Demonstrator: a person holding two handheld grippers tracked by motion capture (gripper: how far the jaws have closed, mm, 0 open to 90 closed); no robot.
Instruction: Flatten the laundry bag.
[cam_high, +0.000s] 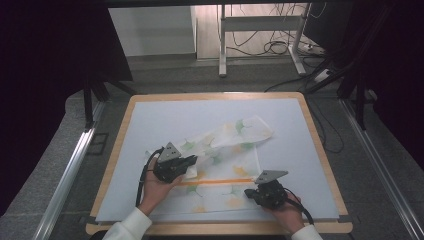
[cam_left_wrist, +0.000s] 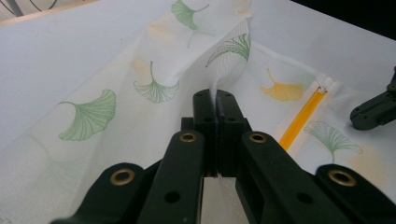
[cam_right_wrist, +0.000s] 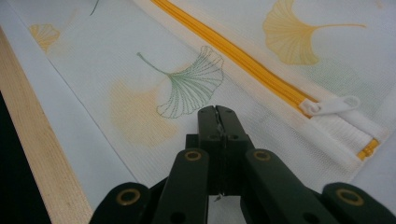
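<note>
Currently, work in hand: folding a mesh laundry bag (cam_high: 220, 160) on the white mat (cam_high: 150, 120) of the table (cam_high: 320, 150).
Bag position: spread over the near middle of the mat, its near part flat and its left part lifted and carried diagonally toward the far right.
Zipper (cam_right_wrist: 233, 53): yellow, running across the flat part; its white pull (cam_right_wrist: 331, 105) lies at the right end.
Left gripper (cam_left_wrist: 215, 100): jaws closed on a pinch of mesh, which rises between the pads and pulls the cloth into a ridge.
Right gripper (cam_right_wrist: 217, 114): jaws closed on the near right edge of the bag, holding it down against the mat.
Done so far: the left portion is raised and partly laid over; the fold is loose and crooked.
Remaining, by judgement: carry the lifted portion fully across, align the edges, lay it flat, release both grips. The task appears roughly at its midpoint.
</note>
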